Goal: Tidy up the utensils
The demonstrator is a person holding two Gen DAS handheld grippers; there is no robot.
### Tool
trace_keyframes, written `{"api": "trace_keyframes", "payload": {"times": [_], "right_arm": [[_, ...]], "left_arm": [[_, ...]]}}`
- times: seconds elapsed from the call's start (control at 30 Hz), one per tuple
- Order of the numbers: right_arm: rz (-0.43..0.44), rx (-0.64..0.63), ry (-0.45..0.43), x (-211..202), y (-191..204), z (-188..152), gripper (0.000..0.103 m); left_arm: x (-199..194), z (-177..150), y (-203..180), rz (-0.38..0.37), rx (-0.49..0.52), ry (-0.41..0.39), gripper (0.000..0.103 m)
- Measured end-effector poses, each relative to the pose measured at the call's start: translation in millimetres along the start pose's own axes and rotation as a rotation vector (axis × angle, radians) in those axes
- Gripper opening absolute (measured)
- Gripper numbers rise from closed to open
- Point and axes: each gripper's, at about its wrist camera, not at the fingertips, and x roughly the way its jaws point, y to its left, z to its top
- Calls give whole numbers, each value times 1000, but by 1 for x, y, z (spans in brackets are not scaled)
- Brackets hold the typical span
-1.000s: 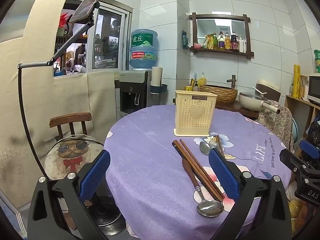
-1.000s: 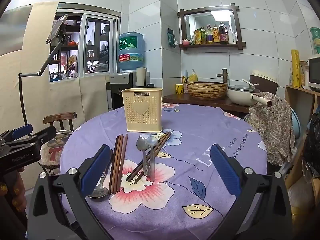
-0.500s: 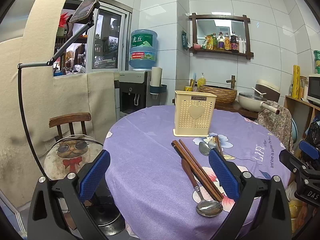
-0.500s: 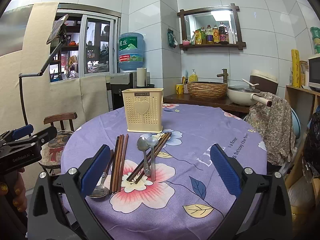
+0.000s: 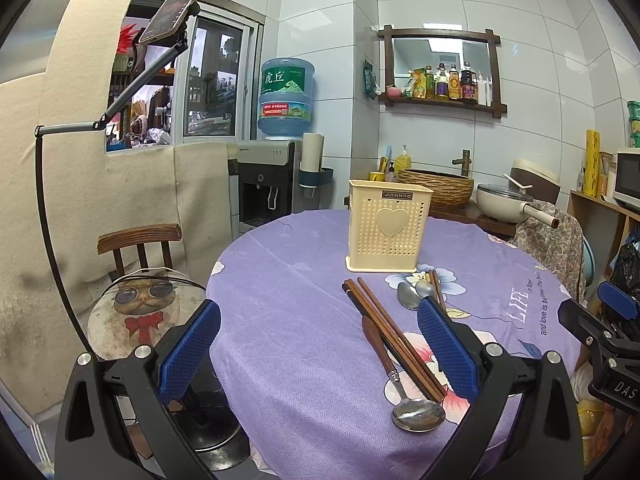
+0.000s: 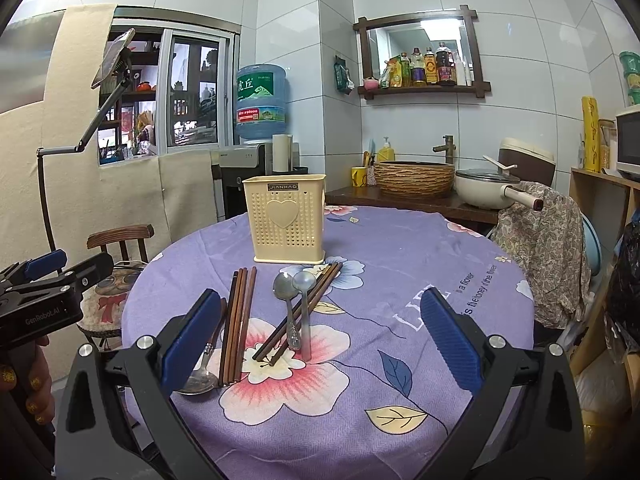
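- While you hold both tools low at the near edge of the round table with the purple floral cloth (image 6: 400, 240), your left gripper (image 5: 320, 344) has its blue-padded fingers (image 5: 188, 348) spread wide, nothing between them.
- Your right gripper (image 6: 320, 336) is just as wide apart, also gripping nothing; it hangs above the cloth with the utensils ahead of it.
- Cream perforated plastic utensil holder with a heart on its front (image 6: 286, 220) stands upright toward the far side of the table; I can't see inside it from either view.
- Bundle of dark brown wooden chopsticks (image 6: 238, 320) lies flat in front of the holder, left of centre in the right wrist view, pointing roughly toward the holder.
- Metal spoon with a brown wooden handle (image 5: 400, 376) lies just beside that bundle, on its left, bowl toward you near the table edge.
- Two all-metal spoons (image 6: 296, 308) lie side by side, bowls toward the holder, resting across a second pair of dark chopsticks (image 6: 316, 292) that runs diagonally.
- Your left hand with gold-painted nails (image 6: 28, 384) shows at the lower left of the right wrist view, wrapped on the left tool's handle.
- Wooden chair with a cat-picture cushion (image 5: 146, 308) sits left of the table.
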Motion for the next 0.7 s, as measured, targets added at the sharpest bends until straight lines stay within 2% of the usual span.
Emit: {"api": "trace_keyframes", "payload": {"times": [0.7], "right_arm": [[2,4,12,2,-2,-6,98]], "left_arm": [[3,-3,-3,-4,-3,7,97]]}}
